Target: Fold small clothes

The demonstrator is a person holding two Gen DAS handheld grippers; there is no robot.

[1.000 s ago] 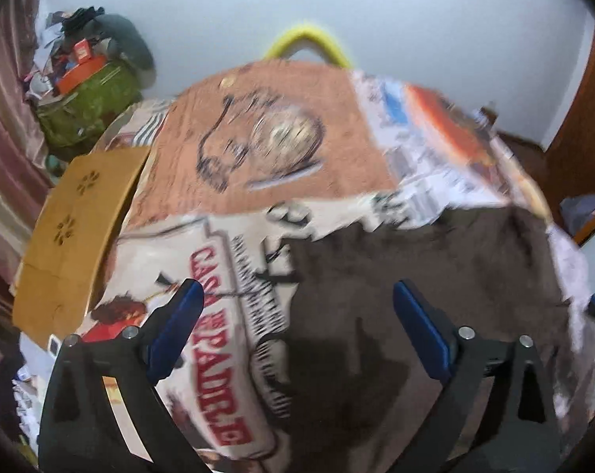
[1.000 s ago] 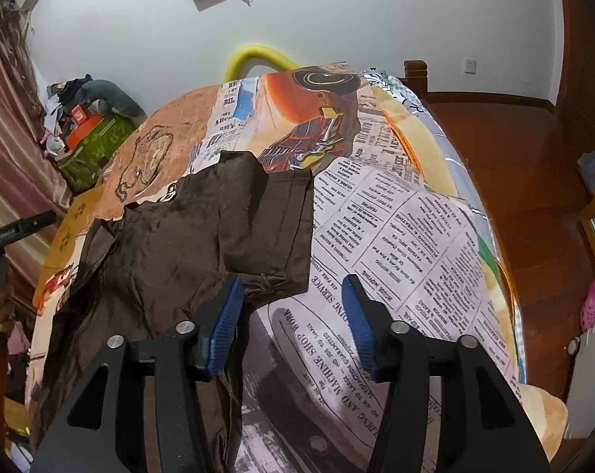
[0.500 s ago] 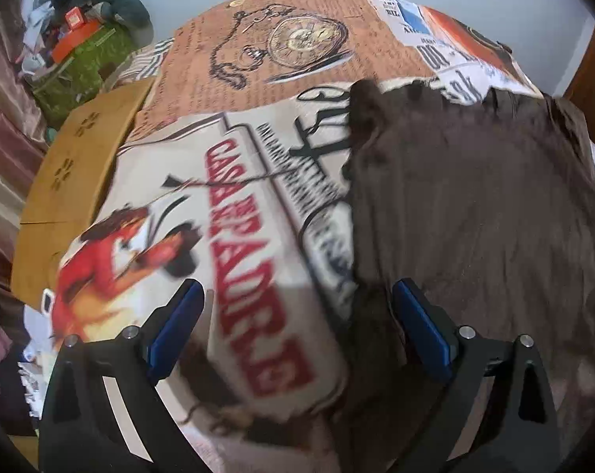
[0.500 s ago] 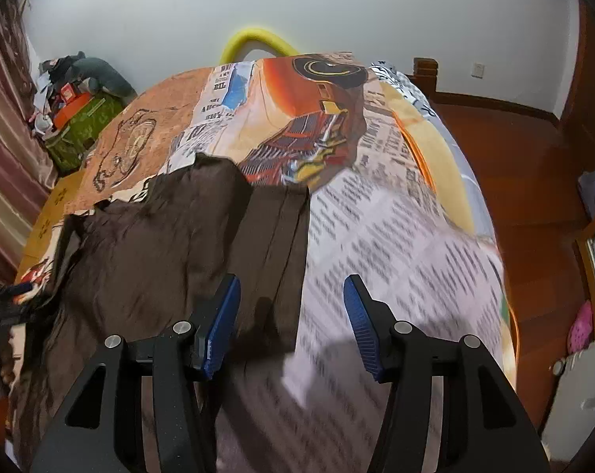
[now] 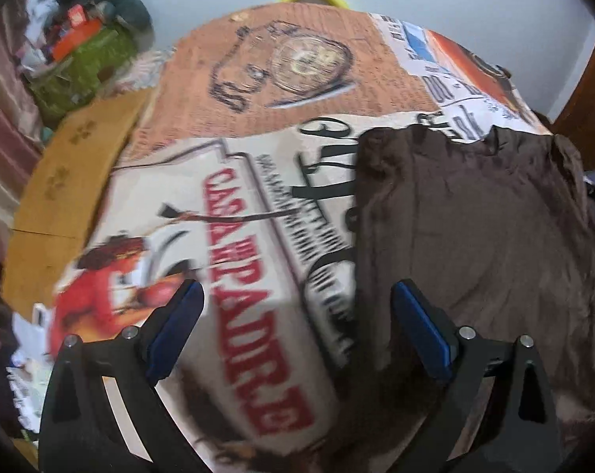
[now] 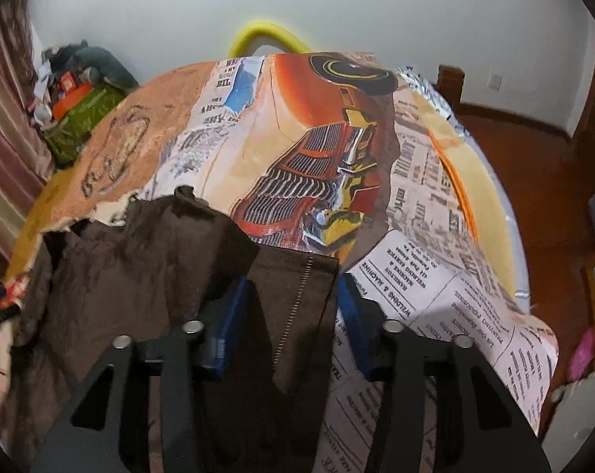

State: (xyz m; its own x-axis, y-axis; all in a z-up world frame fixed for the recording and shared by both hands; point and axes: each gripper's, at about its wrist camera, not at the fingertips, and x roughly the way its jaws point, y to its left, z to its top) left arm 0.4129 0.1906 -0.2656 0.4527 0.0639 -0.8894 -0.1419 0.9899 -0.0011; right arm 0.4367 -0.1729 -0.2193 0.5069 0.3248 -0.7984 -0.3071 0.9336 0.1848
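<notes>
Two grippers over one brown garment (image 6: 147, 276) spread on a bed with a newspaper-print cover (image 6: 435, 287). Right gripper (image 6: 287, 315): fingers part-way apart, stitched hem corner lying between them, not visibly pinched. Left gripper (image 5: 297, 331): fingers wide, holding nothing; the garment (image 5: 475, 236) edge runs between them, nearer its right finger (image 5: 419, 327), printed cover under the rest. Risks, judged: the right fingers may close on one layer or only the hem tip, so the cloth slips or bunches on lifting; the left may pinch the cover with the garment edge; uneven pulls would skew the fold. Left view is blurred, so contact is unclear.
</notes>
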